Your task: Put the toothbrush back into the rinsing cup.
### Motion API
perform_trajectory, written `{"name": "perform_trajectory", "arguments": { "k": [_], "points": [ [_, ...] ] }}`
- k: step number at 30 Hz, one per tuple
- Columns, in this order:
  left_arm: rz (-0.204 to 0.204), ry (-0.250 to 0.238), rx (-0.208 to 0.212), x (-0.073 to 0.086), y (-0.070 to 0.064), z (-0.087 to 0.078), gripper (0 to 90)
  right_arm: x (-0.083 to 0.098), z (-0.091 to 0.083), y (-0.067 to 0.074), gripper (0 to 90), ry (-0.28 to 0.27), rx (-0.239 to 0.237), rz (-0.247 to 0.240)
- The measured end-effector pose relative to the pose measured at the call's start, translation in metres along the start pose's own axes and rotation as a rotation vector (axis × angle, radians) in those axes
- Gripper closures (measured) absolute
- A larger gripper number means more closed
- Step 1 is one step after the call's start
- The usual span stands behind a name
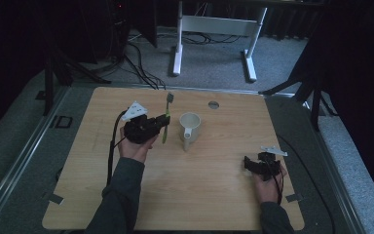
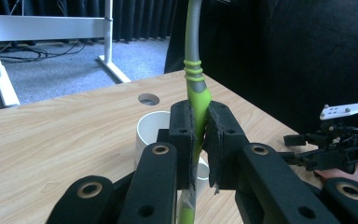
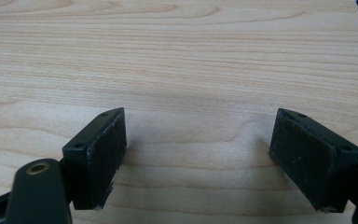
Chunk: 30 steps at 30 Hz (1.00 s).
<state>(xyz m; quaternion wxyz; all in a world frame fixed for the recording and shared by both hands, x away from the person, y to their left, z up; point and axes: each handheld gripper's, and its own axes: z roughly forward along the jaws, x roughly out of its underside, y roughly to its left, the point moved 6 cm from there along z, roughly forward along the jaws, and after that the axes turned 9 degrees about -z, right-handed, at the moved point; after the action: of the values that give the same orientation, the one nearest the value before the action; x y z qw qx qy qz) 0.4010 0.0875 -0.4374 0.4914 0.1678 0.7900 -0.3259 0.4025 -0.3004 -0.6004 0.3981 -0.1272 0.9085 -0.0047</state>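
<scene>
Dark curtains and a grey floor surround the wooden counter (image 1: 175, 195), where the work in hand looks to be putting the toothbrush (image 1: 166, 122) into the mug (image 1: 190, 127).

Left claw (image 1: 164, 120) is clamped on the green handle of the toothbrush, pads pressing on both sides of it in the left gripper view (image 2: 196, 140). The brush stands across the claw, bristle end away from the person, tail end toward them. The mug sits just to the right of this claw, upright, mouth open, its handle pointing back at the person; from the claw's own camera its white rim (image 2: 144, 130) lies right behind the jaws.

To do the step well, I judge the claw should lift first, tip the brush toward upright, bring one end over the mouth and lower it inside before letting go (releasing early would likely let it bounce off the rim). The grip sits near mid-handle, so the claw itself may meet the rim; a gentle approach avoids knocking the light mug over.

Right claw (image 1: 249, 163) rests well to the right and nearer the person, jaws wide with nothing between them (image 3: 198, 158), bare wood beneath. It could steady the mug if needed.

A round hole (image 1: 214, 105) lies beyond the mug, out of the path. Nothing else stands between brush and mug.
</scene>
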Motion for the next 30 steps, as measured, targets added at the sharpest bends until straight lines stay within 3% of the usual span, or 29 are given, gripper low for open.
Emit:
{"name": "perform_trajectory", "arguments": {
  "k": [7,30],
  "points": [
    [-0.007,-0.008,0.011,-0.001,-0.001,0.0,81.7,0.0,0.0,0.0,18.2,0.001,0.0,0.001],
    [0.037,-0.033,0.044,-0.009,-0.014,0.011,81.7,0.0,0.0,0.0,18.2,0.002,0.0,0.0]
  ]
}}
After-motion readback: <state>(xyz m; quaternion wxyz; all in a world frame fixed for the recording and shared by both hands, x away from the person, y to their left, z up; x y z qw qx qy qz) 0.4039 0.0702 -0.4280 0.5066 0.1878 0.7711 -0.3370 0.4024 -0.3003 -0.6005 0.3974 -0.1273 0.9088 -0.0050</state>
